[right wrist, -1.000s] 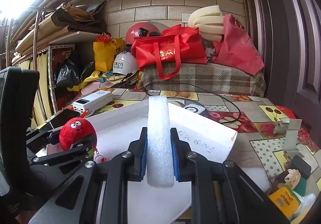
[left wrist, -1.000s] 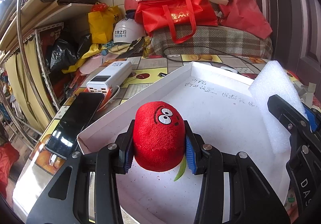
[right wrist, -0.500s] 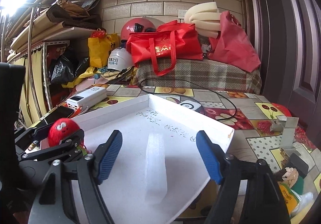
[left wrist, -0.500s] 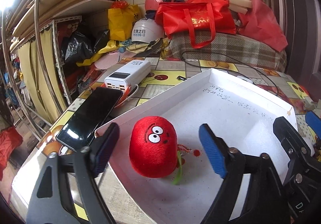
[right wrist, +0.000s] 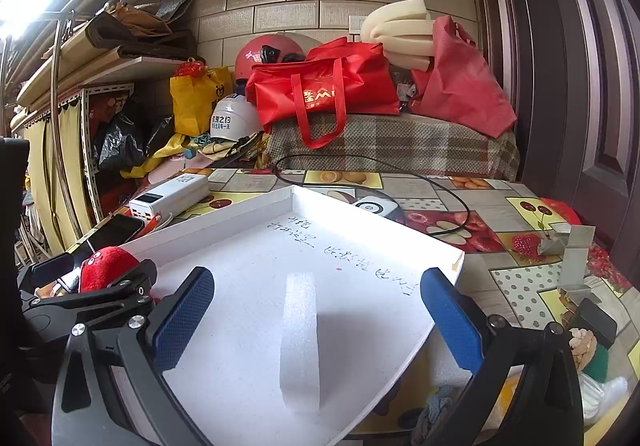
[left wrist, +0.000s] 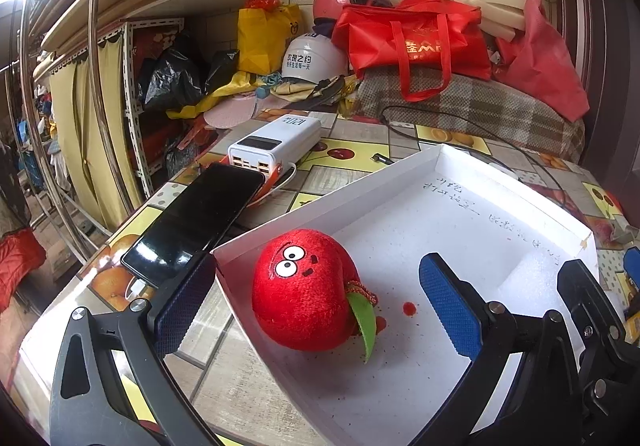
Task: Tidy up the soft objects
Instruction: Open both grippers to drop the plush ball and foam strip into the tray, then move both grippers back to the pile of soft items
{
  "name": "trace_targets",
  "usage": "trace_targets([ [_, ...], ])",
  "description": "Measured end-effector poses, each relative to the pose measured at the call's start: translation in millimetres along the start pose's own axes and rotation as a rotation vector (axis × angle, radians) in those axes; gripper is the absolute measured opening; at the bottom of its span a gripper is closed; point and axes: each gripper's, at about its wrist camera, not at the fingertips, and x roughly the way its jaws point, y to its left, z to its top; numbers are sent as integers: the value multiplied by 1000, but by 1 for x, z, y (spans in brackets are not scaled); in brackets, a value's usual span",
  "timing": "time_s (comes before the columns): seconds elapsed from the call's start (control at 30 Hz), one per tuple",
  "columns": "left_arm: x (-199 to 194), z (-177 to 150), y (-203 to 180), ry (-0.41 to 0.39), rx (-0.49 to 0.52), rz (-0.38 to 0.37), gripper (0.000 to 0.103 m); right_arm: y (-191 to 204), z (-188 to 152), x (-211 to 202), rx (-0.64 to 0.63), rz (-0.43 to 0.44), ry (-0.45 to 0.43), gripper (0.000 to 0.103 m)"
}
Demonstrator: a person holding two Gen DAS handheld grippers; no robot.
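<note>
A red plush apple with googly eyes and a green leaf sits in the near left corner of a shallow white box. My left gripper is open, its blue pads apart on either side of the plush, not touching it. A white foam strip lies flat in the same box. My right gripper is open, wide of the strip on both sides. The plush and the left gripper show at the left of the right wrist view. The foam strip shows in the left wrist view.
A black phone and a white power bank lie left of the box. A black cable runs behind it. Red bags, helmets and foam pile at the back. Small items lie to the right.
Both grippers have opened and let go: the plush apple and the foam strip now rest in the white box. Both grippers have drawn back a little.
</note>
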Motion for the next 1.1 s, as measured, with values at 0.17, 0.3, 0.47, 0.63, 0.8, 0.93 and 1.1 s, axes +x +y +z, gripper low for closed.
trace_targets([
  [0.17,-4,0,2,-18,-7,5,103,-1,-1,-1,4,2,-7,103],
  [0.3,-6,0,4,-28,-14,8,103,0,-2,-1,2,3,-8,103],
  [0.47,-9,-1,6,-42,-27,12,103,0,-2,-1,2,2,-10,103],
  [0.63,-12,-1,12,-57,-58,13,103,2,0,-6,-2,3,-26,103],
  [0.8,-15,-1,20,-75,-99,5,103,2,-1,-14,-8,8,-69,103],
  [0.93,-16,-2,23,-78,-117,1,103,3,-3,-18,-11,16,-73,103],
  [1.1,-20,-4,24,-91,-121,7,103,2,-6,-26,-12,26,-77,103],
])
